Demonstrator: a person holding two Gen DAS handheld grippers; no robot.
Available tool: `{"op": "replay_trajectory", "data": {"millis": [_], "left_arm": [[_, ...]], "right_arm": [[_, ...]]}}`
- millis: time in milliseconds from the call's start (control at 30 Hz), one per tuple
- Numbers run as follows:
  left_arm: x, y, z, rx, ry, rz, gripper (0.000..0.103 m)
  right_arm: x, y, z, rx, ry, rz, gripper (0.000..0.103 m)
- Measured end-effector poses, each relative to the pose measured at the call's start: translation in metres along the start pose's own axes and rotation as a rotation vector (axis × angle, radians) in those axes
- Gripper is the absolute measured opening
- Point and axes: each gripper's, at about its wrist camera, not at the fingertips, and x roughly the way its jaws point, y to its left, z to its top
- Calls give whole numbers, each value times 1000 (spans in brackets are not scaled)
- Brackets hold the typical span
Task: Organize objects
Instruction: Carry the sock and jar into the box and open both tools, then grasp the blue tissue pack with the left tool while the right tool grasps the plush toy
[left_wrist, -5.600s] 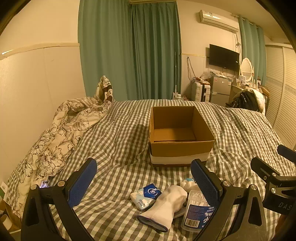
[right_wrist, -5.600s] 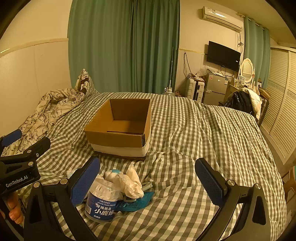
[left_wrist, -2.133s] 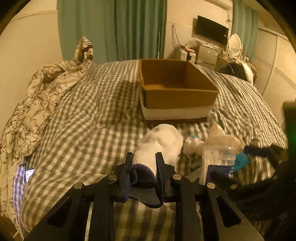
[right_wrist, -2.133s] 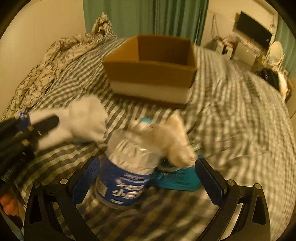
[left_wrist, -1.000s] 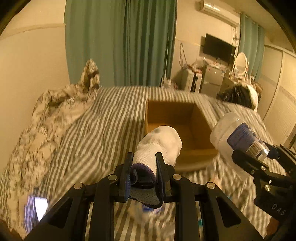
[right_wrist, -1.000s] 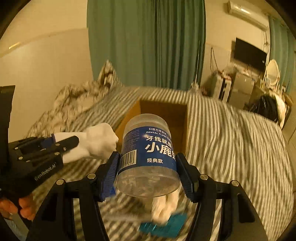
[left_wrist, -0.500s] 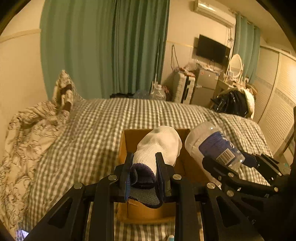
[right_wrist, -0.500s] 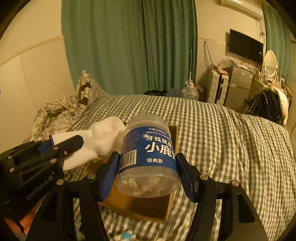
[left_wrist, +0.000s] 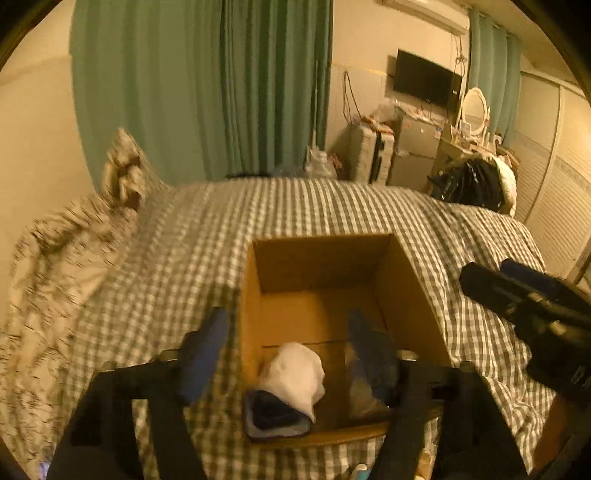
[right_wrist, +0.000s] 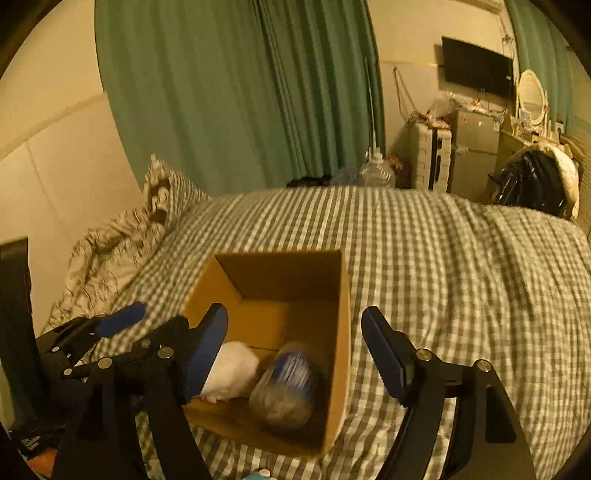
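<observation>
- Both grippers, left gripper (left_wrist: 288, 350) and right gripper (right_wrist: 295, 350), are spreading apart, pinching nothing.
- Sock (left_wrist: 295, 373) and jar (right_wrist: 286, 384) sit in the cardboard box (right_wrist: 343, 332), near its front edge.

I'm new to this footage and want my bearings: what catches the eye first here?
An open cardboard box sits mid-bed on the checked bedspread. Inside lie a white sock and a blue-labelled jar. Both the left gripper and right gripper hang over it with fingers opening, nothing between them.
</observation>
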Motion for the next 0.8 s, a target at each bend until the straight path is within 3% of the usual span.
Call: {"op": "replay_trajectory", "data": {"millis": [100,233,500,700,800], "left_arm": [[-27,0,-2,17,-34,17,78],[-66,0,-10,25,-79,43,92],[-120,-2,-39,57,-139,73,101],[-128,3,-70,45,-110,83,103],[-117,6,-91,33,-64,105,103]], "right_arm": [[-32,5,1,-24,-34,-19,81],[-72,14,-5,-52,-66,-38,87],[-136,39,-39,-141,-93,-53,93],[-145,43,-74,-165,-68,-82,96],[-127,40,-98,-161,-4,-101,97]]}}
